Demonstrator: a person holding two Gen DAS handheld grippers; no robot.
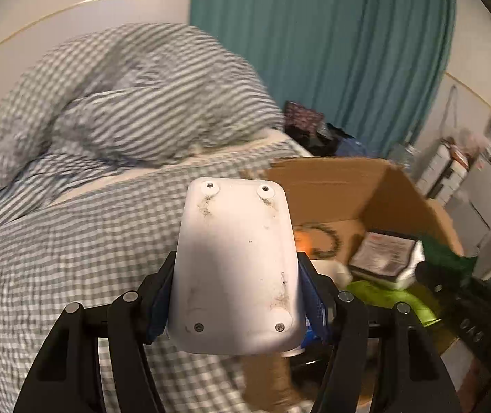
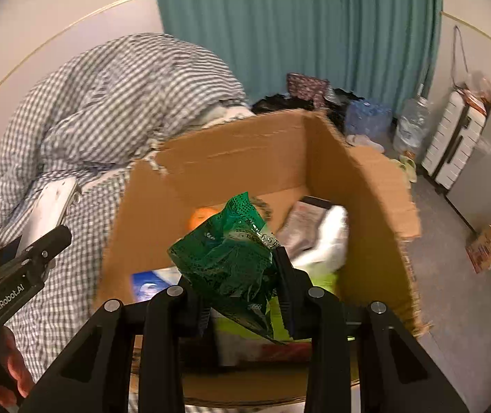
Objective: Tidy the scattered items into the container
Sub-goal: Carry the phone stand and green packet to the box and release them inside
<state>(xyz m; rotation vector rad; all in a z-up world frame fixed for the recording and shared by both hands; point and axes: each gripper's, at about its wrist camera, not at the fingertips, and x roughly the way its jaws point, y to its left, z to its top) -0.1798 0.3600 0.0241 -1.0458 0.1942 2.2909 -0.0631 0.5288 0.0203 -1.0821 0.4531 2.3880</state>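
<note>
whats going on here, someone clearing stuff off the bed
A person is tidying with a handheld claw in each hand. The left claw grips a white plastic device, underside up, over the gingham bedding beside the cardboard box. The right claw pinches a crumpled green wrapper above the open box, which already holds an orange object and some packets. Neither item is in yet.

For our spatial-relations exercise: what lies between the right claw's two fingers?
A crumpled green wrapper sits pinched between the fingers, held over the open cardboard box. The right wrist view shows this.
</note>
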